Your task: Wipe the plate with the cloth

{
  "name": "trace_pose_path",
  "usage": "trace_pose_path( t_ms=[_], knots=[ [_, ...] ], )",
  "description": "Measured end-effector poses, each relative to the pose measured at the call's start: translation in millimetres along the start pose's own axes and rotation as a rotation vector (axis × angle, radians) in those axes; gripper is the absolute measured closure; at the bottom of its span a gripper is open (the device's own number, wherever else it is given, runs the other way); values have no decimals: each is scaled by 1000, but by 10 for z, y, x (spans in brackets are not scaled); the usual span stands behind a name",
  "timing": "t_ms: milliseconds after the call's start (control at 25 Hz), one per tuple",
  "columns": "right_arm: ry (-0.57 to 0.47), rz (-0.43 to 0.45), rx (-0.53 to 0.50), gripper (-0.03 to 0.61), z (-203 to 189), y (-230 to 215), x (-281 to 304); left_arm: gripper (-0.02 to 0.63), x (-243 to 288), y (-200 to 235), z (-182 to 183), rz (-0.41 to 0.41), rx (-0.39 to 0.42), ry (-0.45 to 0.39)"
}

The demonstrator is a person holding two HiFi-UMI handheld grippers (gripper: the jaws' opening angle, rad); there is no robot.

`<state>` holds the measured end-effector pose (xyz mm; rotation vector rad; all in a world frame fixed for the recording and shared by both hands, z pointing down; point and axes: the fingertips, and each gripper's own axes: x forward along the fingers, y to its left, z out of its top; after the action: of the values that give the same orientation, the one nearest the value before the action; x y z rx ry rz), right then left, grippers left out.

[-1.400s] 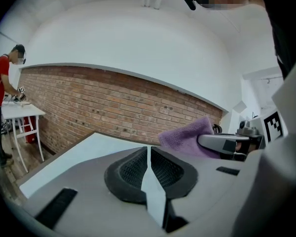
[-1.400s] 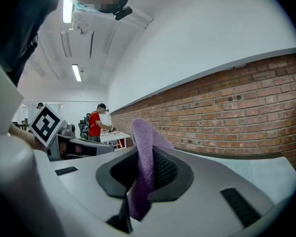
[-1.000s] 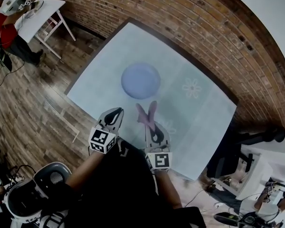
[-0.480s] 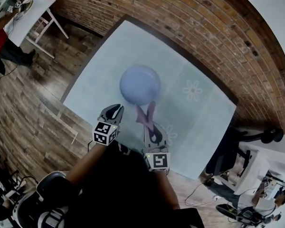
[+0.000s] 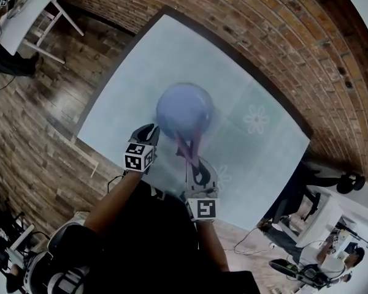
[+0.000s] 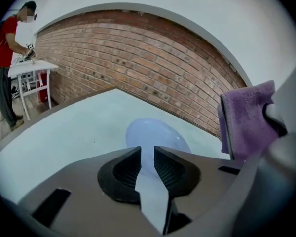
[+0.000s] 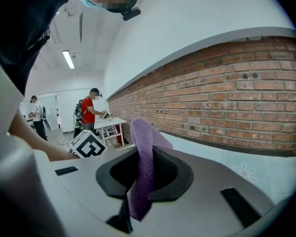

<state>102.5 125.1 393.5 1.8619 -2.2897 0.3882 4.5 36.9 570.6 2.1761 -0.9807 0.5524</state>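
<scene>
A pale blue plate (image 5: 183, 106) lies near the middle of the light table (image 5: 129, 72). My left gripper (image 5: 149, 132) sits at the plate's near-left edge. In the left gripper view its jaws (image 6: 147, 154) stand almost together, nothing between them, and the plate (image 6: 155, 132) lies just beyond the tips. My right gripper (image 5: 194, 159) is shut on a purple cloth (image 5: 189, 143), which reaches over the plate's near rim. The right gripper view shows the cloth (image 7: 142, 152) pinched upright between its jaws. It also shows as a purple cloth (image 6: 246, 117) at the right of the left gripper view.
A brick wall (image 5: 276, 35) borders the table's far side. At the top left of the head view a white table (image 5: 24, 14) stands on the wooden floor. A person in red (image 6: 5, 58) works at that table. Chairs and cables lie at the right (image 5: 313, 182).
Both grippers have moved forward to the plate. The cloth, earlier short of the plate, now overlaps its near rim. The left gripper has come up beside the plate's edge.
</scene>
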Motion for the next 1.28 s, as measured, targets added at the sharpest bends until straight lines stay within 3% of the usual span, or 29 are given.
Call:
trace_pose_path(
  t_ms=[160, 520, 1000, 1280],
  knots=[
    [26, -16, 3, 514, -97, -61, 147, 494, 286, 172, -78, 0, -43, 53],
    [85, -22, 41, 514, -267, -89, 360, 494, 731, 378, -182, -4, -145, 121],
    [112, -9, 45, 514, -375, -187, 514, 504, 955, 443, -272, 3, -142, 172],
    [110, 14, 14, 514, -425, -158, 630, 511, 862, 473, -313, -40, -147, 191]
  ],
)
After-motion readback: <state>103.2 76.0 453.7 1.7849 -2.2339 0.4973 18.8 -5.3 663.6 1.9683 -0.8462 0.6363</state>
